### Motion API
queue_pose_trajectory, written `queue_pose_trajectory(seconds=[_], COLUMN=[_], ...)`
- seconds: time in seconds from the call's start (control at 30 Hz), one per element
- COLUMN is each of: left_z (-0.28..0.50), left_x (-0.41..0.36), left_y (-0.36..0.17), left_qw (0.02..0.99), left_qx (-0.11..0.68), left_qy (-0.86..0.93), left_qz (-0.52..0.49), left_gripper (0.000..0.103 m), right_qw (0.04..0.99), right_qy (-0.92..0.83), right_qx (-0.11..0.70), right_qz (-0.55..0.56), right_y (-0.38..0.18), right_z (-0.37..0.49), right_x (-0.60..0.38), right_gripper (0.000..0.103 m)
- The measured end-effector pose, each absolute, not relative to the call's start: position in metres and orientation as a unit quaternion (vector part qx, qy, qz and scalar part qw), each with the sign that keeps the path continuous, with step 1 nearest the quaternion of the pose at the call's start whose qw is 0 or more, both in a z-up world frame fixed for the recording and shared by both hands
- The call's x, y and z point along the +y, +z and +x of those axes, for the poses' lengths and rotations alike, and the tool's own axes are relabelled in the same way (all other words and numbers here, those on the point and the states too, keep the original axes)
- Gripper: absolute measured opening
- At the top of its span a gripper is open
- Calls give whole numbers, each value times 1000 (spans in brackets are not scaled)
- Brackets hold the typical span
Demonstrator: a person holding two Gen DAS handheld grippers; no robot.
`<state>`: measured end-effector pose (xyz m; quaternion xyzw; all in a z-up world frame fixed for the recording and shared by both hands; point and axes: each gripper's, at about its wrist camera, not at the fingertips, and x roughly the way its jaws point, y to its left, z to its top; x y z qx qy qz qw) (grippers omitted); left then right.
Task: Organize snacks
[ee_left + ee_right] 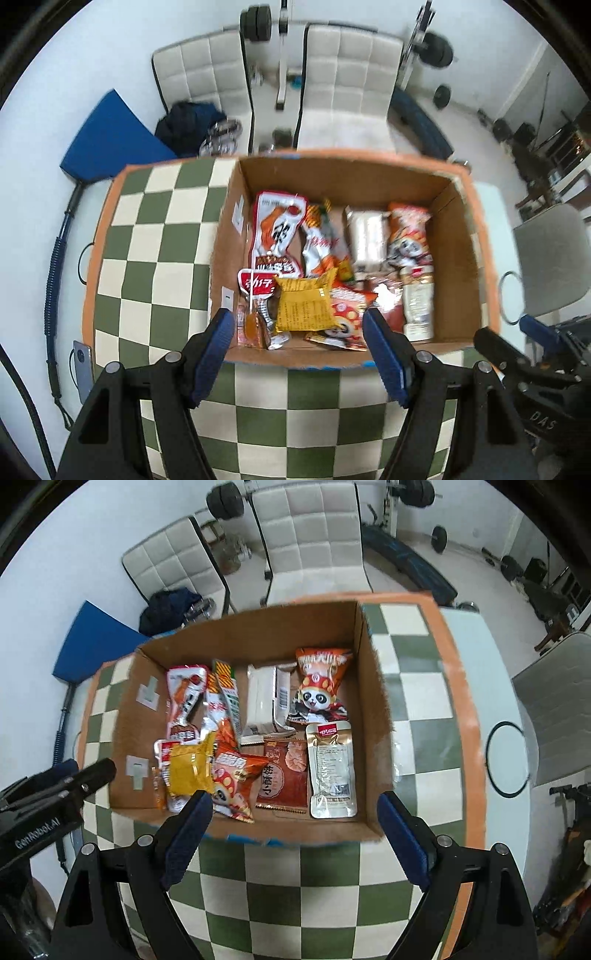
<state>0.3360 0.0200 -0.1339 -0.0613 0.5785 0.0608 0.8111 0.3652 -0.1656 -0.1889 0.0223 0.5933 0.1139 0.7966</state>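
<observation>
An open cardboard box (pixel 454 240) (pixel 373 686) sits on the green-and-cream checkered table (pixel 155 236) (pixel 417 716) and holds several snack packets. Among them are a yellow packet (pixel 304 304) (pixel 188 771), a red-and-white pouch (pixel 275 236), a panda packet (pixel 319 686), a silver pouch (pixel 332 771) and a red shrimp packet (pixel 282 775). My left gripper (pixel 299 349) hangs open above the box's near edge with nothing between its fingers. My right gripper (pixel 293 832) is also open and empty above the near edge. Each gripper shows at the other view's edge.
Two white padded chairs (pixel 347 81) (pixel 314 535) stand beyond the table, with weights and a bench behind. A blue mat (pixel 110 140) lies on the floor at the left. A phone (pixel 83 363) rests at the table's left edge. A black ring (pixel 508 757) lies on the right.
</observation>
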Motion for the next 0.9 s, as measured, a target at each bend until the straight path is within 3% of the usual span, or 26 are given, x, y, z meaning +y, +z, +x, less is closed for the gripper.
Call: queue_pose_trajectory(seconds=[0.1,0.2,0.9], left_z=[319,301,198], left_x=[16,11,-13], left_y=[-111,-91,12], left_qw=[826,837,896], left_qx=[558,542,441], left_qy=[55,45,48], left_qz=[-63,-63,-23], left_gripper=[73,90,90], right_qw=[812,825,897], right_qy=[113,114,103], right_qx=[573,553,429], right_qz=[23,26,20], right_y=[-164,-139,3], right_z=[342,318,194], right_x=[-173,-181,-213], right_gripper=[95,96,100])
